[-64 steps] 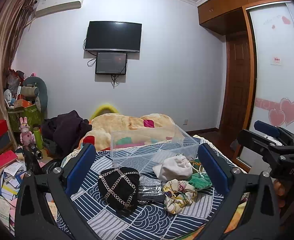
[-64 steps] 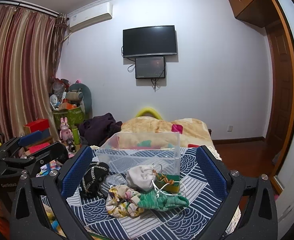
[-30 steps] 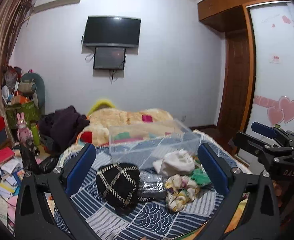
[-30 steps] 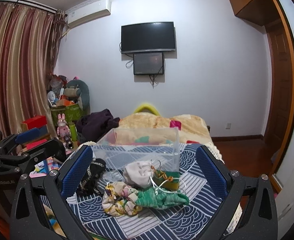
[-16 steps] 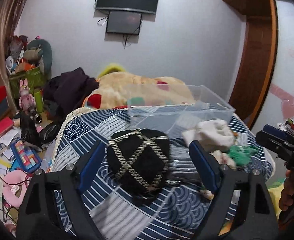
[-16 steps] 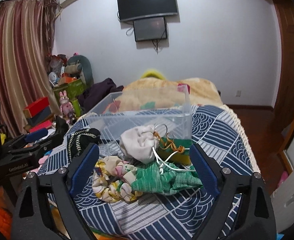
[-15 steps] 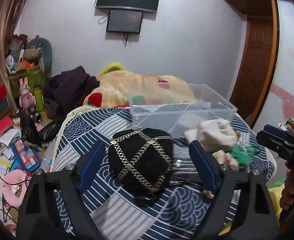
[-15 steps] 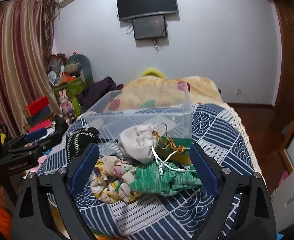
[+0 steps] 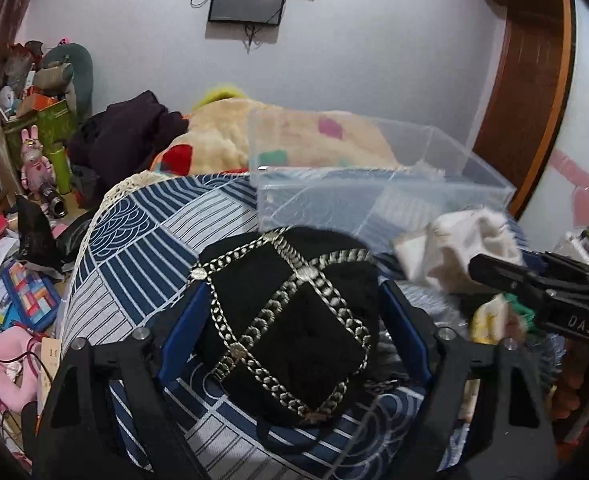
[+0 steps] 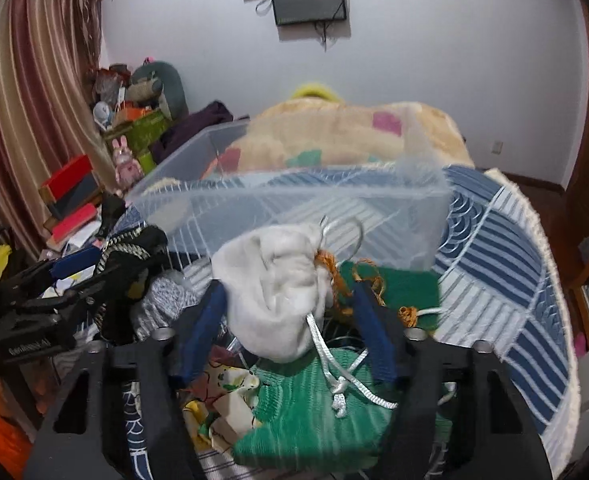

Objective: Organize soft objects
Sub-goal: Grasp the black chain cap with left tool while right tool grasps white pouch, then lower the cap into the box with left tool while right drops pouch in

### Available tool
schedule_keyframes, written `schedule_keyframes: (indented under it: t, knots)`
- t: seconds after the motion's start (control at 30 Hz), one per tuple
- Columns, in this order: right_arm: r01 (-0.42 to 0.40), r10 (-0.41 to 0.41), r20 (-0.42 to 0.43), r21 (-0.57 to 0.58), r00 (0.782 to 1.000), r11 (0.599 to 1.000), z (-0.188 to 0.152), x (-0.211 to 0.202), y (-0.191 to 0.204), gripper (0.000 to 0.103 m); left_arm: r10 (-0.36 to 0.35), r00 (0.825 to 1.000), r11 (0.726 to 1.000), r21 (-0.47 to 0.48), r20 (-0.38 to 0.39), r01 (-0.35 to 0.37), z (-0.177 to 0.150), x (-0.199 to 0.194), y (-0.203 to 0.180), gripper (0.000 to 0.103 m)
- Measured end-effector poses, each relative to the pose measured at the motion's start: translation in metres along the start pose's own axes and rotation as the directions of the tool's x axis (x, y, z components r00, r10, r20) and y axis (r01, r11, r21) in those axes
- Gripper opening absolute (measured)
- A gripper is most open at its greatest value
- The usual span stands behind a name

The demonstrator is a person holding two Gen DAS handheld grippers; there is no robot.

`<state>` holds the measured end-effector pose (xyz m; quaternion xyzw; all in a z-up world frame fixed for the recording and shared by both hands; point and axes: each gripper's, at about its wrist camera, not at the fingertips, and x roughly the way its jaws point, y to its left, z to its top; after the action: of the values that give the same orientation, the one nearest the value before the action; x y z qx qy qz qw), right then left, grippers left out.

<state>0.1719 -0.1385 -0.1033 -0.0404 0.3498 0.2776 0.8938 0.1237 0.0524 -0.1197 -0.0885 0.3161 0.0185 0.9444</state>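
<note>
On the blue patterned bedspread [image 9: 134, 248] lies a black pouch with silver braid [image 9: 290, 320]. My left gripper [image 9: 290, 316] straddles it, its blue pads close on both sides, not clearly squeezing. My right gripper [image 10: 290, 304] straddles a white drawstring pouch [image 10: 274, 288], pads close on either side. A green pouch [image 10: 306, 412] and a floral cloth [image 10: 222, 384] lie below it. An empty clear plastic box [image 9: 374, 184] stands just behind the pile; it also shows in the right wrist view [image 10: 294, 200]. The white pouch also shows in the left wrist view [image 9: 454, 248].
A beige fleece blanket [image 9: 294, 136] and dark clothes [image 9: 126, 140] lie behind the box. Boxes, books and toys clutter the floor at left [image 9: 14, 280]. A wooden door [image 9: 526, 80] stands at right. The bed edge drops off right [image 10: 550, 320].
Both grippers have dropped forward and down to the pile and narrowed: the left around the black pouch, the right around the white pouch.
</note>
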Motion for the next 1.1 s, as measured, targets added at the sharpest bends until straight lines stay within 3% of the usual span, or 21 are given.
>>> schedule_keyframes:
  t: [0.1, 0.27, 0.33, 0.47, 0.8, 1.1]
  knots:
    - [-0.002, 0.002, 0.012, -0.001, 1.000, 1.000, -0.003, -0.004, 0.000, 0.036, 0.006, 1.000, 1.000, -0.008, 0.020, -0.006, -0.003, -0.002, 0.004, 0.069]
    - [-0.001, 0.002, 0.042, -0.002, 0.999, 1.000, -0.005, -0.016, -0.003, 0.026, -0.003, 0.999, 0.999, -0.044, 0.048, 0.005, -0.006, -0.014, 0.014, 0.032]
    - [0.002, -0.001, 0.062, -0.005, 0.998, 1.000, -0.005, -0.022, -0.002, 0.025, -0.009, 0.998, 0.998, -0.064, 0.057, 0.013, -0.007, -0.020, 0.019, 0.023]
    - [-0.001, 0.001, 0.107, -0.006, 0.994, 1.000, -0.002, -0.037, -0.001, 0.023, -0.052, 0.994, 0.995, -0.084, 0.097, 0.060, -0.003, -0.038, 0.024, 0.020]
    - [0.003, -0.004, 0.237, 0.003, 0.972, 1.000, 0.016, -0.078, -0.003, 0.023, -0.074, 0.976, 0.996, -0.033, 0.203, 0.082, 0.019, -0.079, 0.010, 0.020]
    - [0.011, -0.013, 0.282, 0.010, 0.959, 1.000, 0.030, -0.087, -0.008, 0.023, -0.114, 0.955, 0.993, 0.016, 0.273, 0.114, 0.057, -0.095, -0.002, 0.020]
